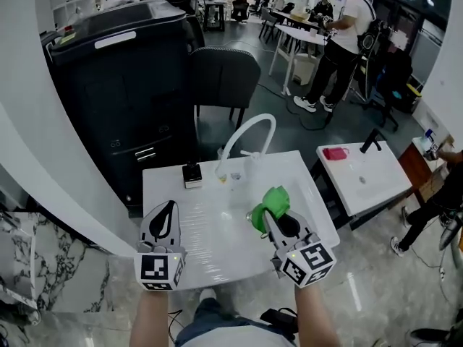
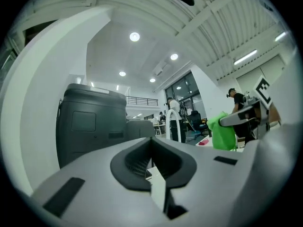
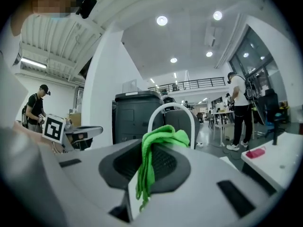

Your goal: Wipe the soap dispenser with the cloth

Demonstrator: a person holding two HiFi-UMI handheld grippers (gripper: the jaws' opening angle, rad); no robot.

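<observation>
Tabletop (image 1: 217,230) in glossy white fills the middle of the head view, with an arched white faucet (image 1: 247,130) rising at its far edge. Both tools hang over the near half. The left gripper (image 1: 171,207) has its jaws pressed together on nothing. The right gripper (image 1: 269,219) is clamped on the green cloth (image 1: 275,201), pinching one fold while the rest bunches loosely above the tips.

The soap dispenser (image 1: 192,173) is, I judge, the small dark-topped unit at the far edge, left of the faucet. It is too small to be sure, and something clear (image 1: 235,173) stands beside the faucet's foot. Wiping has not begun.

Nothing steadies the dispenser, so a firm wipe could shove or tip it off the far edge. The loose bunch could also snag the faucet, or drag out of the pinch.
</observation>
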